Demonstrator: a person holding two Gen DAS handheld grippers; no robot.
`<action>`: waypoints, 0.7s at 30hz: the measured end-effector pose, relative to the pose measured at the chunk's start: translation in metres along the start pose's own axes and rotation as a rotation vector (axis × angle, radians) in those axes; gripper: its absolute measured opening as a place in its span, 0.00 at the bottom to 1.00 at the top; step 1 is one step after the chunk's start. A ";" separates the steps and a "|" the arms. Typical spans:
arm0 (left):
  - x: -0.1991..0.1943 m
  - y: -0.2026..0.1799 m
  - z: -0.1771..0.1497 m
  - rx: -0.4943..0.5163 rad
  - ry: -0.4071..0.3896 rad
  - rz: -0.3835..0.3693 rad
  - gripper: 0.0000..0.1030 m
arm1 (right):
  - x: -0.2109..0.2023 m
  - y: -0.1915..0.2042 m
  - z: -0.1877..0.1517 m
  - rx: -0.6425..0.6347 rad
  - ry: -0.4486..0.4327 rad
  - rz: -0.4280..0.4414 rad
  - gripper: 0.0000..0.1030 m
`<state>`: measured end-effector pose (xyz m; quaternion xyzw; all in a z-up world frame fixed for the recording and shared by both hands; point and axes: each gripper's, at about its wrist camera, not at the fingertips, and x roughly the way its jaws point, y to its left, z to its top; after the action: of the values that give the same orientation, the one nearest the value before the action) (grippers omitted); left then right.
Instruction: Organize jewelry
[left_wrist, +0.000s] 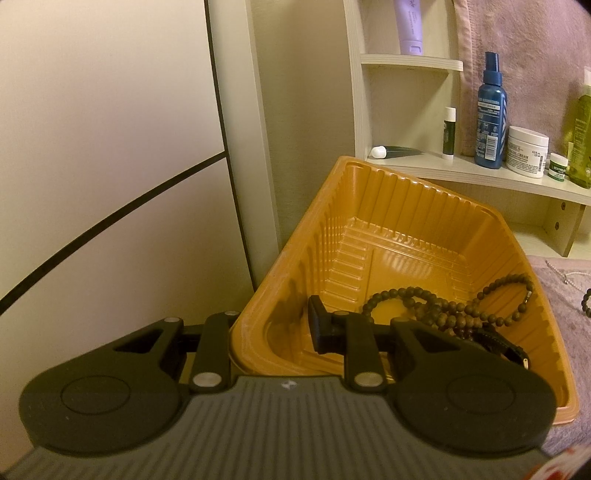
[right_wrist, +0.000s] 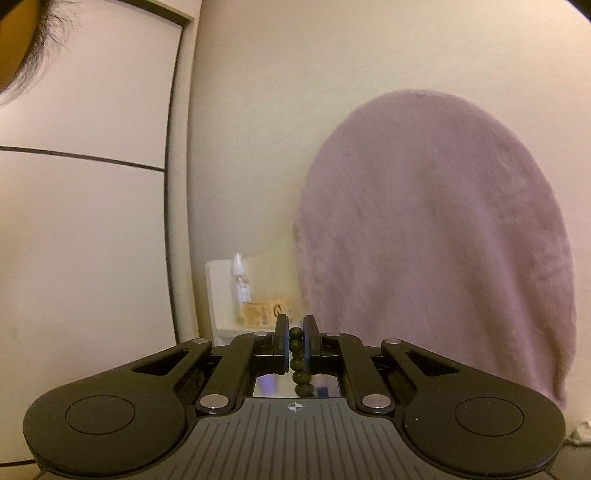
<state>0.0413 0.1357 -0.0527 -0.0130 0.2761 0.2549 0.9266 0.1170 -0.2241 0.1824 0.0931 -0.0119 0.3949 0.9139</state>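
Right wrist view: dark bead strand (right_wrist: 296, 354) pinched, its lower length cut off behind the right gripper (right_wrist: 295, 334)
Clamped on the beads, pointing level at a pink towel (right_wrist: 436, 240); left gripper (left_wrist: 273, 325) tilted down, clenched on the orange tray (left_wrist: 369, 206) near-left wall, outer finger hidden; bead bracelets (left_wrist: 443, 306) heaped in its near-right corner

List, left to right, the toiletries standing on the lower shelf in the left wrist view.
Lip balm stick → blue spray bottle → white cream jar → small green-labelled jar → green bottle.
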 end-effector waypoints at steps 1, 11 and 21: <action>0.000 0.000 0.000 -0.001 0.000 0.000 0.21 | 0.002 -0.001 -0.003 0.006 0.019 -0.002 0.07; 0.001 0.000 0.000 0.000 0.005 0.002 0.21 | 0.027 -0.035 -0.110 0.253 0.452 -0.081 0.07; 0.001 -0.001 0.000 0.000 0.003 0.003 0.21 | 0.057 -0.067 -0.239 0.250 0.824 -0.165 0.07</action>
<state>0.0425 0.1357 -0.0534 -0.0129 0.2776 0.2563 0.9258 0.1917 -0.1851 -0.0577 0.0383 0.4093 0.3230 0.8524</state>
